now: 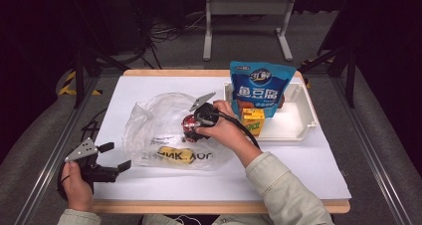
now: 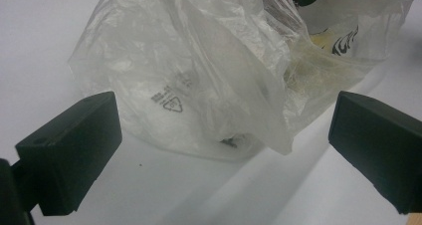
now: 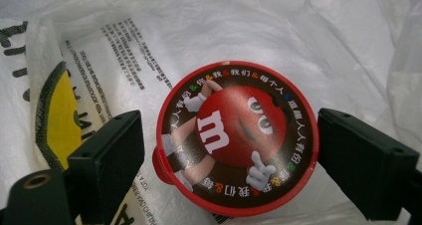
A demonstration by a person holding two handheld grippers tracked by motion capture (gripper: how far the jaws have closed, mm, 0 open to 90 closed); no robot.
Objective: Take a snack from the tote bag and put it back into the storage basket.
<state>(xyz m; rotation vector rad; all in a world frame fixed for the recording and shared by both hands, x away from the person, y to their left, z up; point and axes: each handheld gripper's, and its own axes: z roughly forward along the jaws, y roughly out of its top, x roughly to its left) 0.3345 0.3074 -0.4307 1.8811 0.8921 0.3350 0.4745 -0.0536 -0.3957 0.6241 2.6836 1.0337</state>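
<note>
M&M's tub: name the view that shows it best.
The right gripper view: the M&M's tub sits lid-up between open jaws. In the high view it is small, beside the right gripper. The left gripper view offers just a red sliver.

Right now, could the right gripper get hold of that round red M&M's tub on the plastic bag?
Probably yes. The right gripper has its jaws open on either side of the M&M's tub, nothing lies between them, and the tub lies on top of the plastic bag, not inside.

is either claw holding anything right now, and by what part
Nothing is held. The right claw stands open around the red candy tub, jaws clear of its rim. The left claw is open before the plastic bag.
</note>
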